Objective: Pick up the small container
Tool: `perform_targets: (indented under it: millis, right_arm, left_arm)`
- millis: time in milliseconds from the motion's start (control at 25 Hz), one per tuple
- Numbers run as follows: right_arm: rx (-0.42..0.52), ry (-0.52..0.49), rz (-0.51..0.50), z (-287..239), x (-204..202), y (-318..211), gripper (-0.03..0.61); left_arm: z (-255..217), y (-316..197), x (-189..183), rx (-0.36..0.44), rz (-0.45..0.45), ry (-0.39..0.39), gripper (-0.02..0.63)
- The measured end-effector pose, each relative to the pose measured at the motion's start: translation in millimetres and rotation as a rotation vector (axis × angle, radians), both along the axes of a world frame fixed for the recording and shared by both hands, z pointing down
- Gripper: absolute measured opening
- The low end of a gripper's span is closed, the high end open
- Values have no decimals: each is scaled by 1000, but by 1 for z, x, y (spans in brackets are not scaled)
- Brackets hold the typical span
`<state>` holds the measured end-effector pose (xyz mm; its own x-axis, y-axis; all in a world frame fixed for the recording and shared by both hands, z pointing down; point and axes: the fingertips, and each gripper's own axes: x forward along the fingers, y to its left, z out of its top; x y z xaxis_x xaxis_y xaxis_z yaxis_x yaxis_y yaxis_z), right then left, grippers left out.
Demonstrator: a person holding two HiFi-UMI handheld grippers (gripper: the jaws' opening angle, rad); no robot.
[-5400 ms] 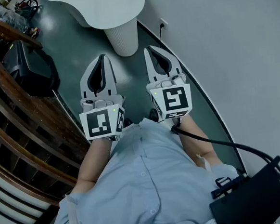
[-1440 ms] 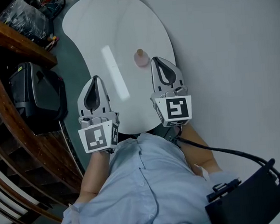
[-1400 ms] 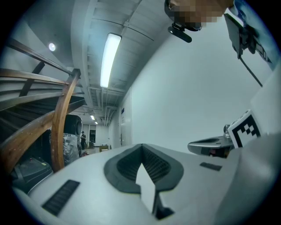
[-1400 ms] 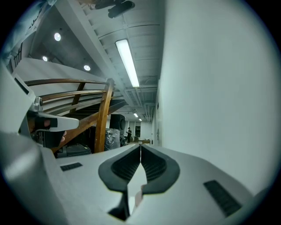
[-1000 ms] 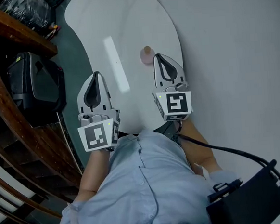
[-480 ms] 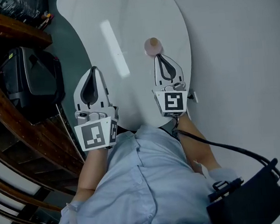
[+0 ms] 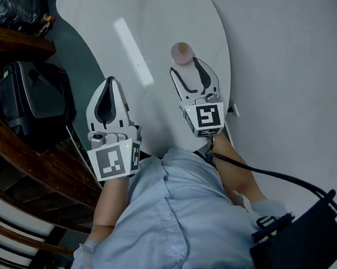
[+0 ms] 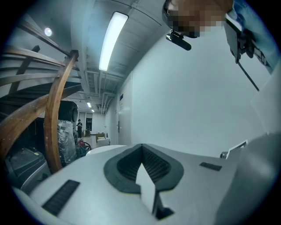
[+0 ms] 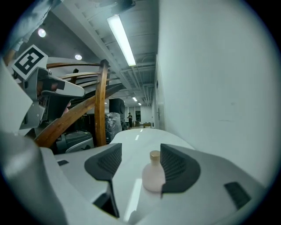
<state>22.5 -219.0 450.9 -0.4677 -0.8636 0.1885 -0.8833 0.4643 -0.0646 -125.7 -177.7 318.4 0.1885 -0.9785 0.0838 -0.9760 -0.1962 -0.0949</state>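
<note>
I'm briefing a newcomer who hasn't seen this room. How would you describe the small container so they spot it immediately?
Find the rounded white table beside the white wall. On its wall-side half stands a small pale pink bottle with a tan cap, the only thing seen on the tabletop.

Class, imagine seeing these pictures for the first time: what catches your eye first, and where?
A small pink bottle stands alone on the white table, toward its right side. The right gripper faces it, its fingers having just been opening, the bottle at their tips, not gripped. The left gripper hangs shut at the table's left edge.
</note>
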Motion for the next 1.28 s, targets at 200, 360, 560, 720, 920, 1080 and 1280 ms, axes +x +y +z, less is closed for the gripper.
perform_targets:
  millis: [200,360,560,720,920,1080,1280]
  right_arm:
    - [7,23,29,-1,1,-2,284]
    - [7,33,40,-1,2,-2,284]
    - [-2,43,48,2,2,-3,284]
    - [-10,39,50,3,0,-5,284]
    - [-16,48,62,9,2,-18,284]
    - [-28,51,70,16,3,-30,284]
    - [-38,55,71,24,4,-47,284]
  left_arm:
    - [1,-2,-4,-10,4,7,-2]
    - [1,-3,-6,-14,5,12,-2]
    - [0,-5,-9,-18,8,15,-2]
    - [2,-7,-11,-25,7,16,-2]
    - [8,-17,-14,-42,4,15,-2]
    - [15,-25,-18,-57,-4,13,-1]
    - [25,-36,-20,-90,-17,16,0]
